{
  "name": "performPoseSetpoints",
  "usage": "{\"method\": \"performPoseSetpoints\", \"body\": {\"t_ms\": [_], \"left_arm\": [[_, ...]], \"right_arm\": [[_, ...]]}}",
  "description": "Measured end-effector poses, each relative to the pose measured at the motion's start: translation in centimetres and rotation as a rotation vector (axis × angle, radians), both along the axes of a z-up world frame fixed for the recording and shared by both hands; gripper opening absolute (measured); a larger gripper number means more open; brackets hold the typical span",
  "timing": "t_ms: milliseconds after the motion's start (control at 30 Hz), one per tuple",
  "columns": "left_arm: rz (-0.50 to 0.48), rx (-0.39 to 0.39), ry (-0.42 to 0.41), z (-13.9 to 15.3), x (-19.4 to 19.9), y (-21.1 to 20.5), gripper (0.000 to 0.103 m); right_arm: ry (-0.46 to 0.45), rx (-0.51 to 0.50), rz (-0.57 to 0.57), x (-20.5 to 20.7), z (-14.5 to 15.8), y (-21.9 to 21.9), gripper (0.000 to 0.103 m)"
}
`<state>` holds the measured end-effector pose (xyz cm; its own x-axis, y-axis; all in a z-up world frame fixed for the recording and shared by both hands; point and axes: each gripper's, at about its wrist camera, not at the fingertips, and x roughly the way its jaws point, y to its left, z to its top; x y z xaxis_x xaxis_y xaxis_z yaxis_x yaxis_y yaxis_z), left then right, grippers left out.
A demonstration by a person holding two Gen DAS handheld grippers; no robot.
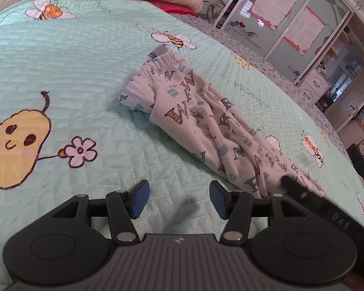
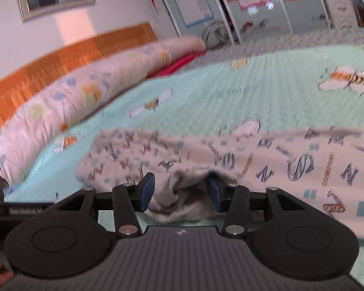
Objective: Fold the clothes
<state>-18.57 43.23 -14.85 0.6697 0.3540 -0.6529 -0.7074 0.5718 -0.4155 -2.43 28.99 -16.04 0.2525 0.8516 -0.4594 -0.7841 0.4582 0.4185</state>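
A pair of white children's trousers with printed letters [image 1: 206,118] lies crumpled lengthwise on the mint quilted bedspread [image 1: 85,72], waistband far, legs near right. My left gripper [image 1: 179,198] is open and empty, just left of the trouser legs, above the bedspread. In the left wrist view the right gripper's black finger [image 1: 301,189] reaches onto the leg end. In the right wrist view my right gripper [image 2: 179,191] stands open with a bunched fold of the trousers [image 2: 254,160] between its blue pads [image 2: 146,191]; the pads are apart and not clamped.
A rolled floral duvet [image 2: 72,101] lies along the orange wooden headboard [image 2: 60,58]. A red cloth [image 1: 172,6] lies beside it. Mirrored wardrobe doors [image 1: 291,17] and white drawers [image 1: 313,84] stand beyond the bed's far edge.
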Motion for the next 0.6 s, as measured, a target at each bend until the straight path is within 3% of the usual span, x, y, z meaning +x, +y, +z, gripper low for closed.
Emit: {"method": "performPoseSetpoints", "body": {"t_ms": [233, 267, 300, 367, 433, 533, 600], "left_arm": [[-0.013, 0.063, 0.002, -0.5, 0.5, -0.5, 0.063], [-0.015, 0.068, 0.005, -0.5, 0.6, -0.6, 0.064], [-0.015, 0.070, 0.006, -0.5, 0.7, -0.6, 0.064], [-0.014, 0.063, 0.005, -0.4, 0.7, -0.5, 0.064], [-0.013, 0.053, 0.001, -0.1, 0.5, -0.3, 0.064], [0.001, 0.042, -0.014, 0.2, -0.1, -0.1, 0.064], [0.011, 0.035, -0.018, 0.2, -0.2, 0.1, 0.064]], "right_arm": [[0.000, -0.008, 0.088, -0.6, -0.3, 1.8, 0.052], [0.008, -0.017, 0.096, -0.5, -0.1, 2.0, 0.047], [0.016, -0.026, 0.105, -0.3, 0.1, 2.1, 0.025], [0.032, -0.045, 0.123, 0.1, 0.6, 2.5, 0.009], [0.045, -0.039, 0.147, 0.2, 1.6, 2.3, 0.008], [-0.026, 0.013, 0.228, -1.0, 4.8, 0.6, 0.008], [-0.005, -0.045, 0.298, -0.9, 3.7, 0.9, 0.008]]}}
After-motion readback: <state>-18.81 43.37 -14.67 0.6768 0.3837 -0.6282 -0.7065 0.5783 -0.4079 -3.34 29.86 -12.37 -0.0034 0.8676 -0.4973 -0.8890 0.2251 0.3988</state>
